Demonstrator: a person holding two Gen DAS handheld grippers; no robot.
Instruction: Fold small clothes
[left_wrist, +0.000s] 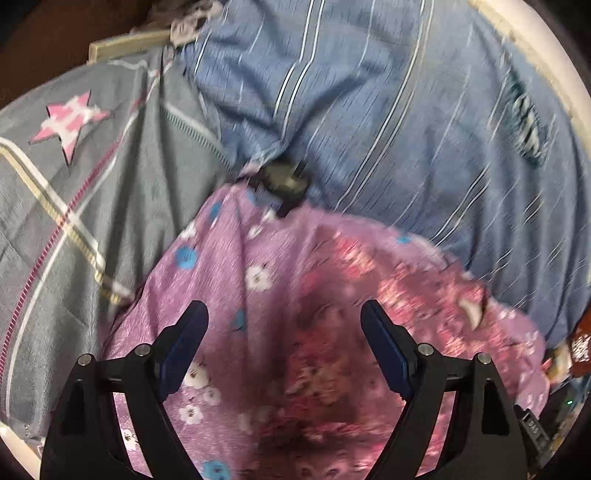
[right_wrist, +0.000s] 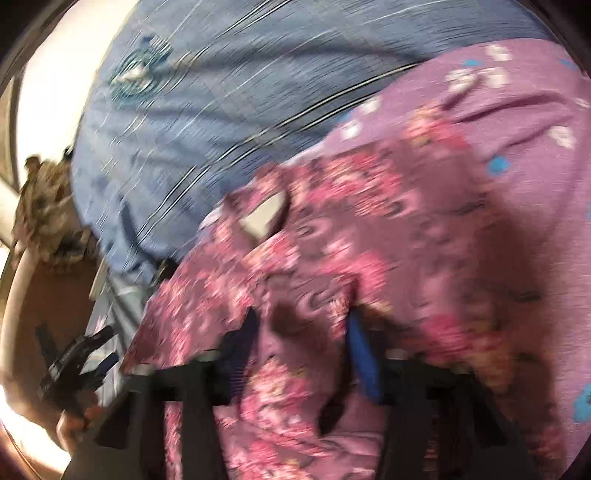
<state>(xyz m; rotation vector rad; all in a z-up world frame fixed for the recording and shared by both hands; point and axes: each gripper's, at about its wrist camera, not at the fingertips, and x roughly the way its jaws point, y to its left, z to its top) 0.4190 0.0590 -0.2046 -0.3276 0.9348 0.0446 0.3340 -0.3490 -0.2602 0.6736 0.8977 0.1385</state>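
The left gripper (left_wrist: 284, 314) hovers with fingers spread over the floral garment (left_wrist: 314, 332) on the blue sheet (left_wrist: 406, 129), while the right gripper (right_wrist: 301, 328) pinches a fold of it (blurred).

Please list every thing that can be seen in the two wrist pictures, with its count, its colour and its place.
garment: one, purple with pink, white and blue flowers, on the bed under both grippers.
label: one, white, on the garment.
blue cover: one, blue with thin white stripes, behind the garment.
grey cover: one, grey with light bands and a pink star, at the left in the left wrist view.
dark object: one, black, at the garment's far edge; too blurred to name.
left gripper: one, black with blue pads, open above the garment.
right gripper: one, black with blue pads, cloth between its fingers; blurred, grip unclear.
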